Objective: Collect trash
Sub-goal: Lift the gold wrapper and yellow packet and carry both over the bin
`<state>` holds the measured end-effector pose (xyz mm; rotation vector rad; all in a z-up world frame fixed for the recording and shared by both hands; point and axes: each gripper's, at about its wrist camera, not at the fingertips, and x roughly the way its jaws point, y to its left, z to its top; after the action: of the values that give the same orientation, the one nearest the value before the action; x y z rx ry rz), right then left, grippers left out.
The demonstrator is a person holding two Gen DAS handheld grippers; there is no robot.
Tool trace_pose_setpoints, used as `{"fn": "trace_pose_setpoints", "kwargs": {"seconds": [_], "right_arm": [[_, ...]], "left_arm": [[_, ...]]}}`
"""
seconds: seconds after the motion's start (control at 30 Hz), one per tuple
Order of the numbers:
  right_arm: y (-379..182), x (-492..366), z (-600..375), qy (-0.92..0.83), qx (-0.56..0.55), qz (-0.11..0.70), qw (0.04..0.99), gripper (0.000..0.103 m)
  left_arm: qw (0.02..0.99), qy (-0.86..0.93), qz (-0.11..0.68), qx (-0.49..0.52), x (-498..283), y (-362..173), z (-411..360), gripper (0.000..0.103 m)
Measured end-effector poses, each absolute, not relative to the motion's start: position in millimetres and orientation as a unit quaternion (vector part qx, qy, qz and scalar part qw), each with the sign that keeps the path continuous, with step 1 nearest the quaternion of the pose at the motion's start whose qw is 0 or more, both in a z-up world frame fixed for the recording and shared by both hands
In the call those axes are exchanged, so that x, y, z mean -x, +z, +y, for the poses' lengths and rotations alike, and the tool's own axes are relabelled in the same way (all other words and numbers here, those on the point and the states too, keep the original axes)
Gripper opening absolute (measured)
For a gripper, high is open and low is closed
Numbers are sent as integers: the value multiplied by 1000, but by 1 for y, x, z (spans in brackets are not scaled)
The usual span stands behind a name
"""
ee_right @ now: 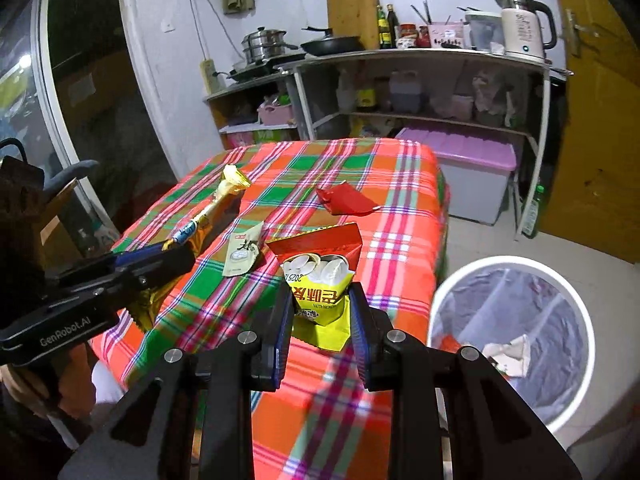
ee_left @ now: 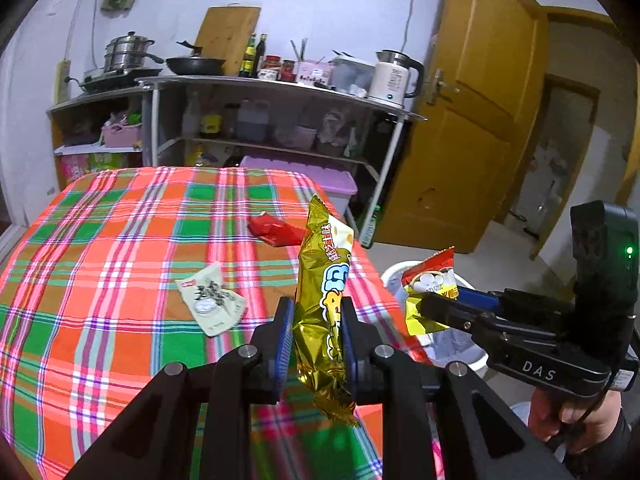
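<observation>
My left gripper [ee_left: 316, 309] is shut on a gold snack wrapper [ee_left: 320, 248] that stands up between the blue pads, above the plaid tablecloth [ee_left: 100, 240]. In the right wrist view that gripper [ee_right: 178, 250] and the gold wrapper [ee_right: 230, 184] show at the left. My right gripper [ee_right: 320, 300] is shut on a red-and-yellow snack packet [ee_right: 318, 276], near the table's right edge. The left wrist view shows the right gripper [ee_left: 426, 306] with the packet [ee_left: 432, 276] above a white bin [ee_left: 394, 270]. A red wrapper [ee_right: 344, 200] [ee_left: 276, 230] and a pale green sachet [ee_right: 244, 254] [ee_left: 212, 300] lie on the cloth.
The lined white bin [ee_right: 508, 260] stands on the floor right of the table, with crumpled paper [ee_right: 510, 354] inside. Behind the table are a metal shelf [ee_right: 420, 54] with pans and a kettle [ee_right: 524, 26], a purple-lidded box [ee_right: 464, 148] and a wooden door [ee_left: 472, 120].
</observation>
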<state>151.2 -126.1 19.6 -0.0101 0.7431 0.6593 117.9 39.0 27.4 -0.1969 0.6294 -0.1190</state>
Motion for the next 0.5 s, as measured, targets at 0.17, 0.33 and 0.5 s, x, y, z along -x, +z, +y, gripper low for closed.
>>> {"fn": "trace_pose_setpoints", "kwargs": {"seconds": [0.17, 0.33, 0.5], "right_arm": [[26, -141, -141, 305, -2, 348, 887, 28], [29, -136, -157, 294, -11, 343, 892, 28], [30, -133, -172, 283, -17, 341, 896, 28]], "left_arm": [[944, -73, 308, 89, -113, 30, 21, 23], [944, -84, 309, 83, -112, 32, 7, 23], [942, -96, 312, 75, -114, 33, -8, 23]]}}
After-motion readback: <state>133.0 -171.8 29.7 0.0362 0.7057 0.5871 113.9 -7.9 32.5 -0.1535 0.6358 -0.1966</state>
